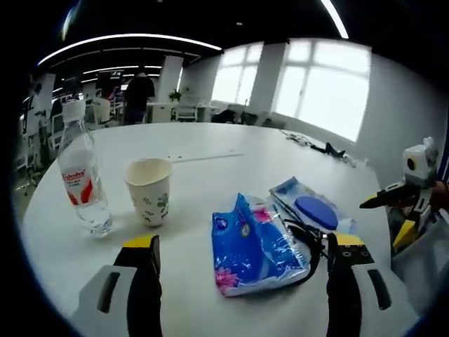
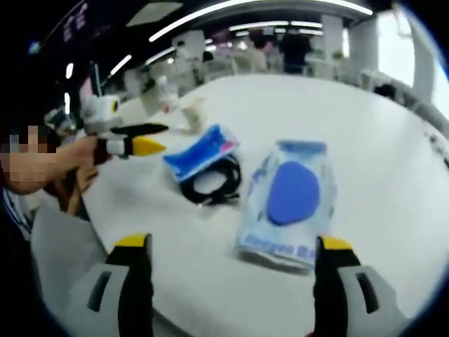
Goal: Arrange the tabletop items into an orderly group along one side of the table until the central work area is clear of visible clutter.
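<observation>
While both grippers' jaws are gaping empty, we are hovering the left gripper (image 1: 240,263) over the blue tissue pack (image 1: 256,246). We are facing the right gripper (image 2: 233,263) toward the clear pouch (image 2: 289,200), just beside that pack on the surface (image 1: 210,147).

A white desk (image 1: 231,144) carries everything — its top is round-edged and pale. Ahead of the left claw (image 1: 242,281), off its left jaw, stand a water bottle (image 1: 83,175) and a paper cup (image 1: 149,189), side by side but apart. Between that claw's jaws lies a blue packet (image 1: 252,246), with a black cable (image 1: 309,242) touching its right side. Just ahead of the right claw (image 2: 231,274) lies a clear pouch with a blue disc (image 2: 291,196) — flat on the desk.
</observation>
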